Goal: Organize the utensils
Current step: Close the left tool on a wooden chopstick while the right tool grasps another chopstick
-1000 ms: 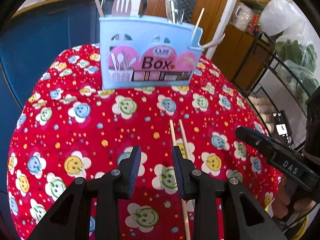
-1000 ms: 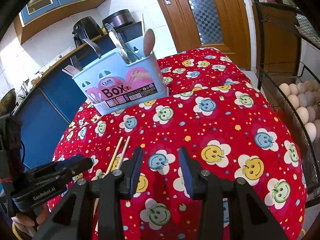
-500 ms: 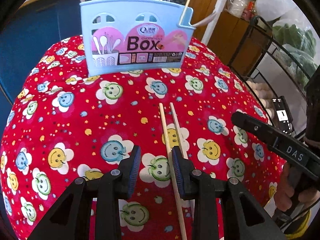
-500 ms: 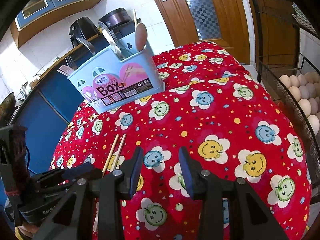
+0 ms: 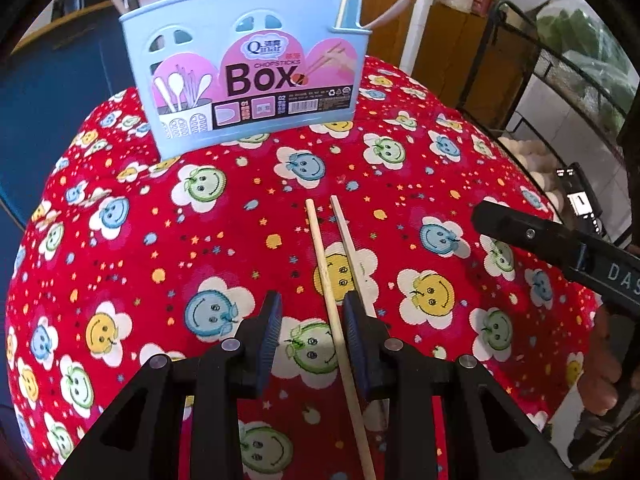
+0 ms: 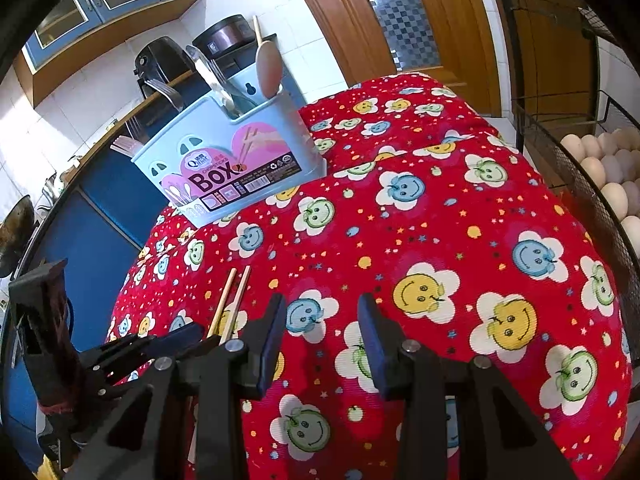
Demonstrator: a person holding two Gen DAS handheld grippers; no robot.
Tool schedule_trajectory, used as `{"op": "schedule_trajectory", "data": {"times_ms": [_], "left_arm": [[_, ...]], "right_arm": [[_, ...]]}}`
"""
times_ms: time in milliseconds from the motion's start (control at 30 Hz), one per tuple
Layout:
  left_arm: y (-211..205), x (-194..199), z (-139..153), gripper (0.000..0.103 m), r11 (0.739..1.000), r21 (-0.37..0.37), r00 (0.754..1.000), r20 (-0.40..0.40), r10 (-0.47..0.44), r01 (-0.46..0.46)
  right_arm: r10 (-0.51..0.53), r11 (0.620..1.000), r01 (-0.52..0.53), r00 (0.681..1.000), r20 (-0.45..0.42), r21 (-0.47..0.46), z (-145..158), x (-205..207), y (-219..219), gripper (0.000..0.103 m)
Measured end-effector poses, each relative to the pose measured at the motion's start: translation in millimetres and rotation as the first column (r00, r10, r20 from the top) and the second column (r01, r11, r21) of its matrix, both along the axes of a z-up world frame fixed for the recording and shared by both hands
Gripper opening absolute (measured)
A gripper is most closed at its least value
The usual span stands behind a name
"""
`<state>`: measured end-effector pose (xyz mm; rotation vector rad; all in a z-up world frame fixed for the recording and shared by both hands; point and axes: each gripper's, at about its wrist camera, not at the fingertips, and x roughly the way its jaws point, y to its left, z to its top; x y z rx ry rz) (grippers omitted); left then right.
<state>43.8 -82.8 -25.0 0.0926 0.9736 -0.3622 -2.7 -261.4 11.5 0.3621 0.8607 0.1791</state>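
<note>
From my left wrist camera, I see the left gripper (image 5: 310,322) poised low over the red smiley-flower tablecloth (image 5: 224,240), its two blue-padded fingers (image 5: 271,320) parted with a clear gap between them. Two wooden chopsticks (image 5: 334,280) lie flat on the cloth, side by side and nearly parallel, pointing away toward the blue utensil box (image 5: 248,68). The left-hand stick runs inside the gap, close against the inner face of my right finger; it does not look pressed from both sides, so I read the fingers as released, clasping nothing. The other stick passes under or just outside that same right finger, where its lower part is hidden. The box stands upright at the far edge of the cloth, well apart from the sticks, with handles of other utensils poking out of its top. At the right edge I see the right gripper (image 5: 560,248) held by a hand (image 5: 600,380).

From my right wrist camera, the right gripper (image 6: 322,344) hangs over bare cloth with its fingers spread and nothing between them. The chopsticks (image 6: 230,300) lie off to its left, their near ends hidden by the tip of the left gripper (image 6: 160,344). The utensil box (image 6: 224,168) sits farther back.
</note>
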Motion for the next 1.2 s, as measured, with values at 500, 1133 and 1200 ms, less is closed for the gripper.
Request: {"op": "schedule_trajectory", "data": {"times_ms": [500,1133,1200], "left_arm": [[16.8,24.0,-3.0,0.004,0.99,-0.13,0.998,-0.036,0.047,-0.051],[82.7,19.4,20.0,0.004,0.911,-0.359,0.975,0.016,0.221,-0.201],[88.9,18.2,20.5,0.004,0.902,-0.378,0.973,0.019,0.232,-0.208]], "right_arm": [[-0.003,1.0,0.003,1.0,-0.015,-0.004,-2.6,3.7,4.5,0.04],[0.091,0.995,-0.088,0.993,-0.076,0.035,-7.2,18.1,43.8,0.04],[0.111,0.993,-0.108,0.99,-0.088,0.045,-9.2,20.8,48.6,0.04]]}}
